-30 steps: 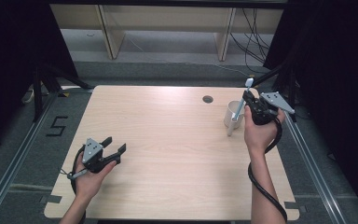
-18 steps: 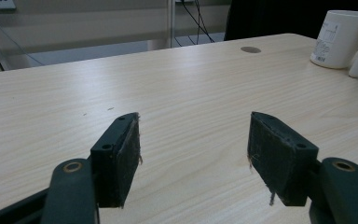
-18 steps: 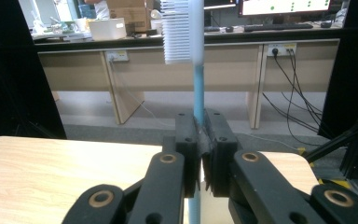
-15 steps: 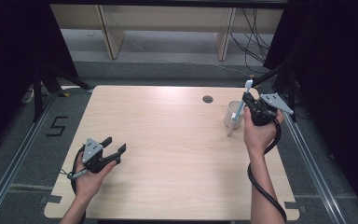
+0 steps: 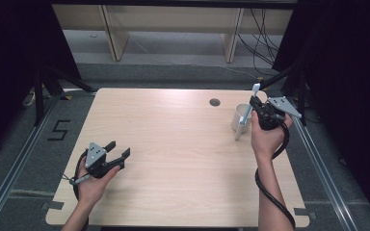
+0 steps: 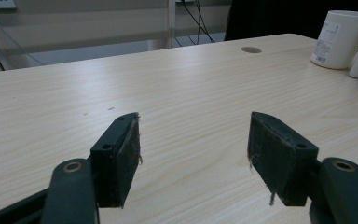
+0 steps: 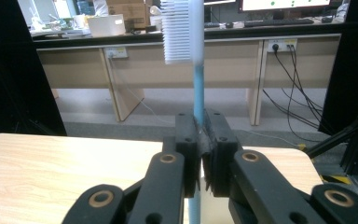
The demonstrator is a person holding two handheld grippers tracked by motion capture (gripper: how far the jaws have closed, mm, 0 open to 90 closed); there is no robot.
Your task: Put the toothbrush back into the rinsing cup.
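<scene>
White toothbrush (image 5: 247, 113) stood upright beside the mug (image 5: 241, 117) at the table's (image 5: 173, 144) right edge, pinched in your closed right tongs (image 5: 257, 103), left tongs (image 5: 118, 150) wide open and empty; a slack pinch risked it slipping.

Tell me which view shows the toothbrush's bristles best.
The right gripper view: the toothbrush stands clamped between the right gripper jaws, its white bristles close and sharp. The high view shows it small, slanting beside the cup. The left gripper view catches just its white handle end.
</scene>
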